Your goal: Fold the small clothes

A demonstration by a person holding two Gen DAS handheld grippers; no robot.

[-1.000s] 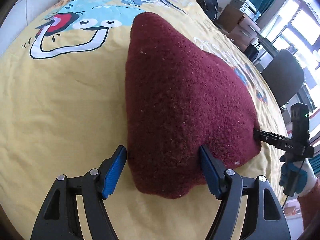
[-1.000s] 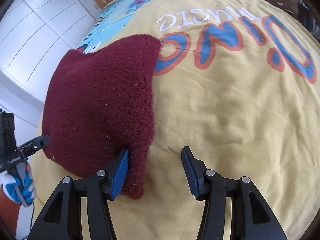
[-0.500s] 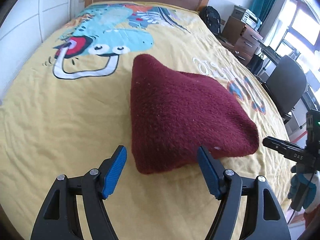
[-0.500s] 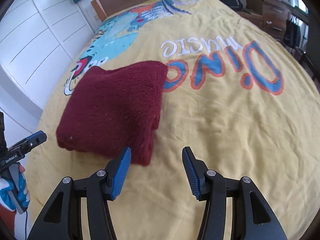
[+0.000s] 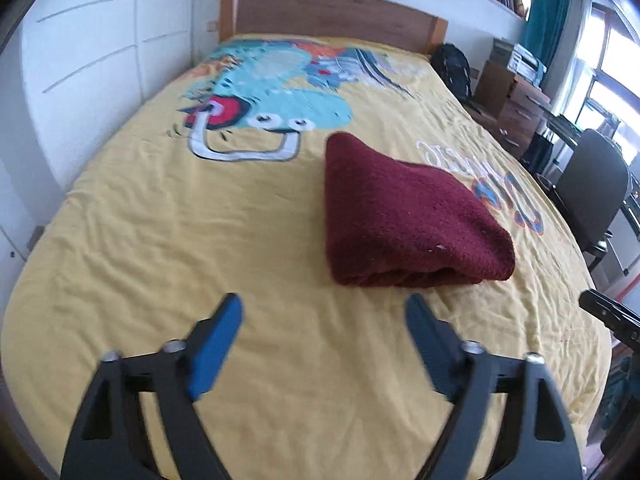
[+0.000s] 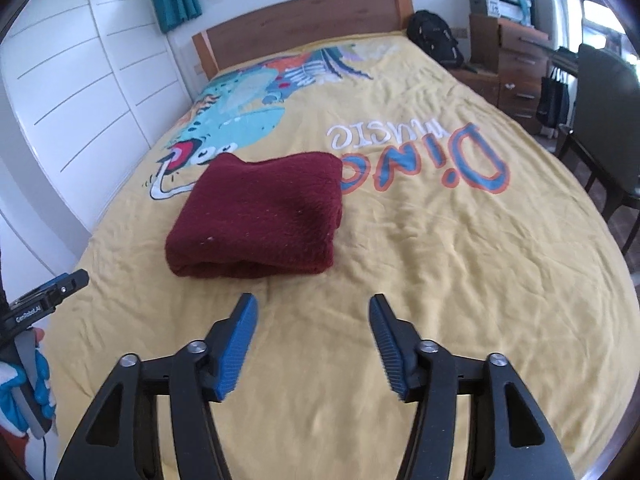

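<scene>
A folded maroon fleece garment (image 6: pixel 260 216) lies flat on a bed (image 6: pixel 460 300) covered in a yellow spread printed with a cartoon dinosaur and lettering. It sits roughly midway along the bed's length, closer to the bed's wall-side edge than to the edge by the desk chair (image 6: pixel 608 120), with its thick folded edge facing the foot of the bed, where both cameras are.

The left tongs (image 5: pixel 324 344) hang above the bedspread near the foot edge, tilted downward toward the bed. Their jaws have just been opening and now stand wide apart with only yellow fabric showing between them; the garment lies beyond and slightly to the right of them, untouched.

The right tongs (image 6: pixel 312 344) hover over the foot end too, also angled down. Their jaws have likewise just been opening, are parted, and grip nothing; the garment lies ahead and a little to the left, clear of the blue pads.

In the right wrist view, the left hand (image 6: pixel 24 388), in a blue and white glove, grips its tool's handle at the left side.
</scene>
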